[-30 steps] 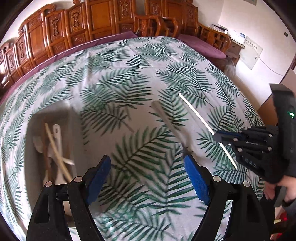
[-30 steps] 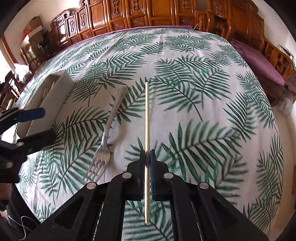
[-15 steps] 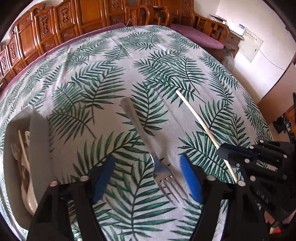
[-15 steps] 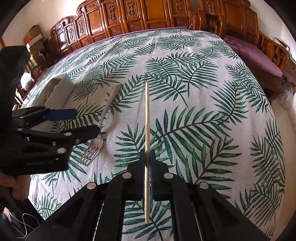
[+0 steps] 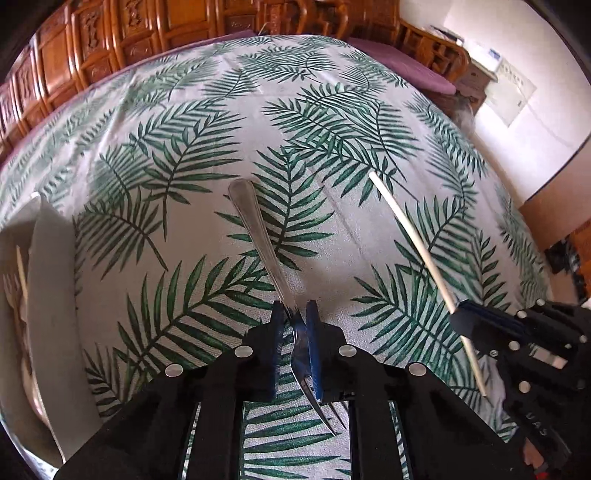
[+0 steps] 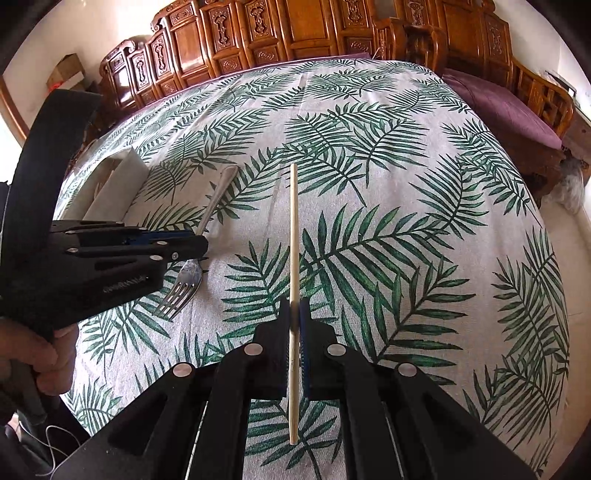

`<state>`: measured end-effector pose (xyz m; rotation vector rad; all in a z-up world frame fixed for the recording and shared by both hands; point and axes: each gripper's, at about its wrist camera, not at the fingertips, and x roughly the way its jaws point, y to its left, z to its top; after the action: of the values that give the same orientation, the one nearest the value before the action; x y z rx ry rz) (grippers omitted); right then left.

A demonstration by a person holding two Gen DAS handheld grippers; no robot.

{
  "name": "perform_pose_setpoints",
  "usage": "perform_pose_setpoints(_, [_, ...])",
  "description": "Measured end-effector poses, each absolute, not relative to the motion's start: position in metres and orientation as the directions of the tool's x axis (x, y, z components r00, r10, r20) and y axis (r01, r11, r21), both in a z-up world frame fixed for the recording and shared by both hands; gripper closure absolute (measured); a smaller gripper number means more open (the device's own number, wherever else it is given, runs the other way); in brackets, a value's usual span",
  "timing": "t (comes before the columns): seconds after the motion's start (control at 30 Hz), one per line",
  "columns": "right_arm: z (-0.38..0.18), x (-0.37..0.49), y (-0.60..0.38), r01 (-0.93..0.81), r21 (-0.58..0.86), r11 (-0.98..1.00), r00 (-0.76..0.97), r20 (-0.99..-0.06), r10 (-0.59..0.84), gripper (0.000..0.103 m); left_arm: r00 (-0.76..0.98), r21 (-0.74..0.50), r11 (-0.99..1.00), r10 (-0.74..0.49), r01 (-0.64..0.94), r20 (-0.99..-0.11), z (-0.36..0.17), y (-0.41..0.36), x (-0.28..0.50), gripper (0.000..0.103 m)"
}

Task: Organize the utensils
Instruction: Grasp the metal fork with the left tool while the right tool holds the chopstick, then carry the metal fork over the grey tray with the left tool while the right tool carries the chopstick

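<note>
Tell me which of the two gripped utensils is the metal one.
The fork, pinched at its neck by the left gripper, whose jaws have just been closing. It is shiny metal with tines; the chopstick in the right gripper is a plain pale stick.

Green palm fronds printed across an off-white tablecloth; silver fork; pale wooden chopstick; black grippers with blue pads; grey-white tray; carved reddish-brown chairs; purple cushion.
</note>
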<state>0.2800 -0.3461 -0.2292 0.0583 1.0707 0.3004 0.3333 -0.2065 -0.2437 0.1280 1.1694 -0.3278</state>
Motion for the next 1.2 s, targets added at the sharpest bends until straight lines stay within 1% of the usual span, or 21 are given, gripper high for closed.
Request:
perform_pose_setpoints(0.13, [-0.223,0.277,-0.346,-0.213,0.186,0.959,0.45,-0.853,0.265,0.097,0.348,-0.077,0.944,-0.193,0.322,-0.917,-0.241,-0.206,0.329,0.097])
perform_pose_setpoints(0.53, [-0.21,0.271,-0.332,-0.224,0.161,0.961,0.461,-0.852,0.25,0.097,0.374,-0.093,0.945,-0.213,0.314,-0.903,-0.228,-0.181,0.319,0.097])
perform_pose_setpoints(0.87, [-0.194,0.274,-0.307,-0.251,0.151,0.956,0.474,-0.842,0.258,0.097,0.441,-0.105,0.946,-0.239,0.308,-0.865,-0.191,-0.148,0.307,0.097])
perform_pose_setpoints(0.97, [-0.187,0.275,-0.297,-0.262,0.148,0.954,0.48,-0.837,0.262,0.097,0.462,-0.105,0.944,-0.247,0.313,-0.852,-0.18,-0.139,0.302,0.098])
perform_pose_setpoints(1.0, [-0.186,0.276,-0.295,-0.265,0.147,0.953,0.481,-0.836,0.263,0.097,0.472,-0.098,0.945,-0.244,0.314,-0.847,-0.177,-0.137,0.3,0.103])
perform_pose_setpoints(1.1, [-0.185,0.278,-0.287,-0.274,0.14,0.952,0.48,-0.837,0.261,0.097,0.474,-0.105,0.941,-0.255,0.321,-0.843,-0.174,-0.131,0.3,0.103])
perform_pose_setpoints(1.2, [-0.184,0.279,-0.282,-0.274,0.135,0.952,0.478,-0.84,0.257,0.097,0.455,-0.114,0.944,-0.252,0.31,-0.854,-0.183,-0.126,0.303,0.103])
